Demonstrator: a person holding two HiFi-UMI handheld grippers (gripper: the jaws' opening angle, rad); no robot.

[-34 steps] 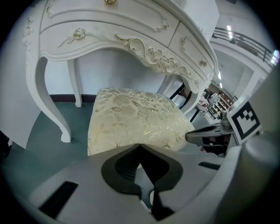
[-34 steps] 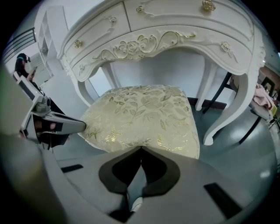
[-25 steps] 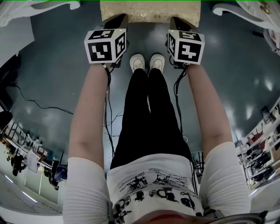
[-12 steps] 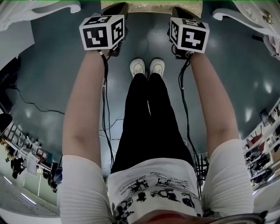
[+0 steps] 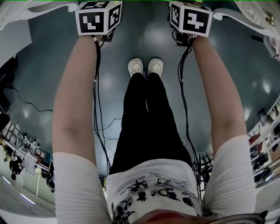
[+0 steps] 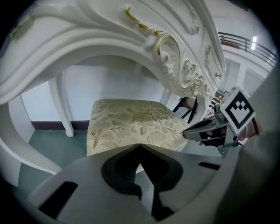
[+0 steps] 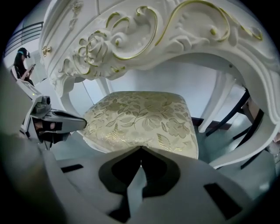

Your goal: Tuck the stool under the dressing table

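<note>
The stool [image 6: 131,124] has a cream cushion with a gold leaf pattern and stands under the arch of the white carved dressing table [image 6: 131,39]. My left gripper [image 6: 140,145] is shut, its tips meeting right at the cushion's near edge, nothing between them. My right gripper [image 7: 141,148] is shut the same way against the stool [image 7: 140,120] below the table's gilded apron [image 7: 144,30]. Each gripper shows in the other's view, at the stool's side. In the head view only the two marker cubes [image 5: 98,17] [image 5: 191,17] show at the top edge; the stool is hidden there.
White table legs [image 6: 65,105] [image 7: 221,103] flank the stool. Dark chair legs [image 7: 238,113] stand behind at the right. Cables [image 5: 103,127] hang from both grippers along the person's legs, shoes [image 5: 144,66] together on the grey-green floor. The table's carved corners [image 5: 249,13] frame the top.
Both grippers have moved forward, away from the body. The stool cushion, seen at the head view's top edge before, has gone out of that view.
</note>
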